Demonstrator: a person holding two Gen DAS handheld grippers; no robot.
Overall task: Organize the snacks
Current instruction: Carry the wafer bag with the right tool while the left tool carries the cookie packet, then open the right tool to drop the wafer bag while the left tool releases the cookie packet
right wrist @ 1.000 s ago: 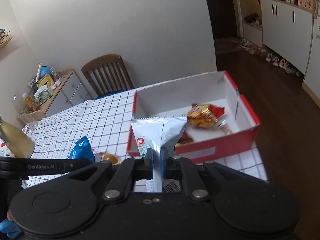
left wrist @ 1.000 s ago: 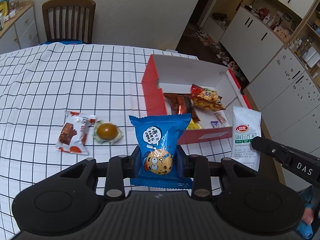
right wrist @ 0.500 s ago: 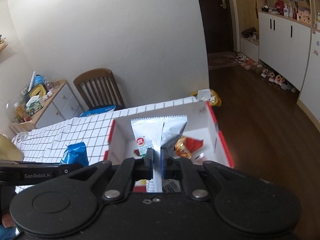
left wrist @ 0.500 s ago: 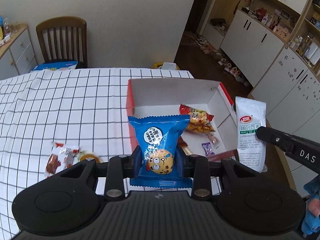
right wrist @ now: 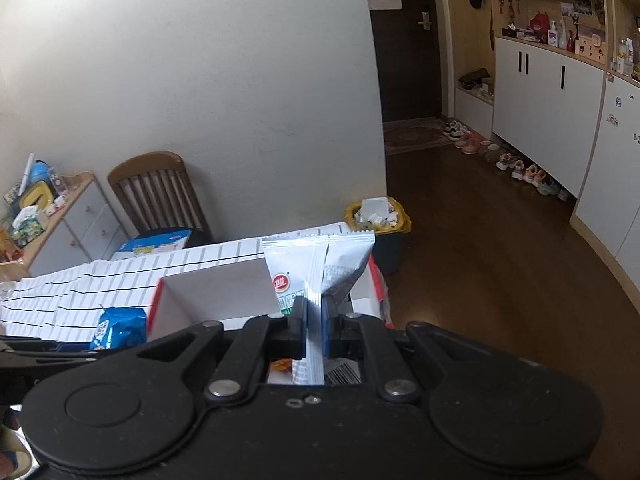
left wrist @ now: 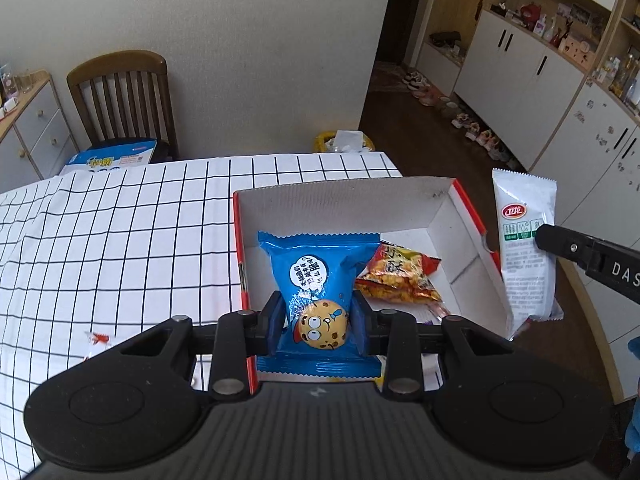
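Left gripper (left wrist: 318,322) has its jaws closed snug on a blue cookie packet (left wrist: 318,280), held upright over the near-left part of the red box (left wrist: 472,216). The box is white inside w/ red outer walls, sitting at the right end of the table w/ a black-grid cloth (left wrist: 132,232). Inside it, just right of the blue packet, lies an orange-red crinkly snack bag (left wrist: 398,280).

Right gripper (right wrist: 314,322) is clamped nearly flat on a white pouch w/ red logo (right wrist: 304,268), pouch standing upright, edge-on btwn the jaws. From the left cam that pouch hangs at the box's right wall, lower end just past the rim; can't tell if it's touching.

One small wrapper (left wrist: 98,338) peeks out on the cloth at near left, mostly hidden behind the gripper body. Far side: wooden chair (left wrist: 120,96) w/ a blue-white carton (left wrist: 110,158) on its seat.
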